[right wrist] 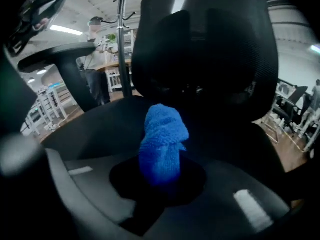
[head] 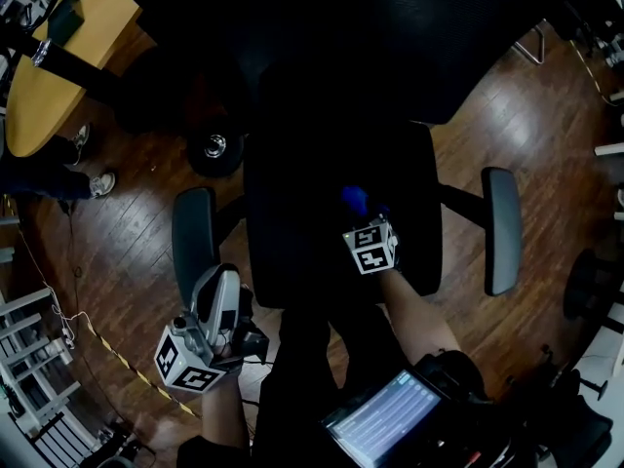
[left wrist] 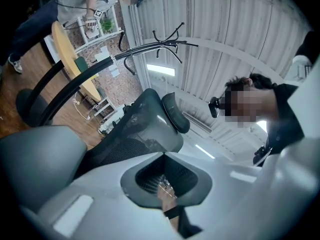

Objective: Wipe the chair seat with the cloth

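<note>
**Blue cloth over the seat, wipe far from proven**

My right tool [head: 363, 220] is clenched on the blue cloth [right wrist: 162, 139], a bunched wad poking out ahead of the jaws toward the backrest [right wrist: 210, 49] at 12 o'clock. The head view puts that cloth near the middle of the chair seat [head: 292, 222]. Whether it presses on the seat or hangs just above it I cannot tell.

My left tool [left wrist: 165, 181] sits off the chair at about 7 o'clock from the seat, just past the near end of the left armrest [head: 193, 234]. Its jaws are drawn together on nothing and it is tipped upward, away from the work.

My reading of progress: the cloth is in hand and over the seat, so the pick-up is done. The seat is so dark that no wiped patch or streak shows — I would count the whole of it, edges included, as left to cover.

As for writing, the cubes on both tools carry only black-and-white square markers. A lit screen [head: 382, 419] at 6 o'clock shows rows of text too small to read. No brand or label shows on the chair or the cloth.
</note>
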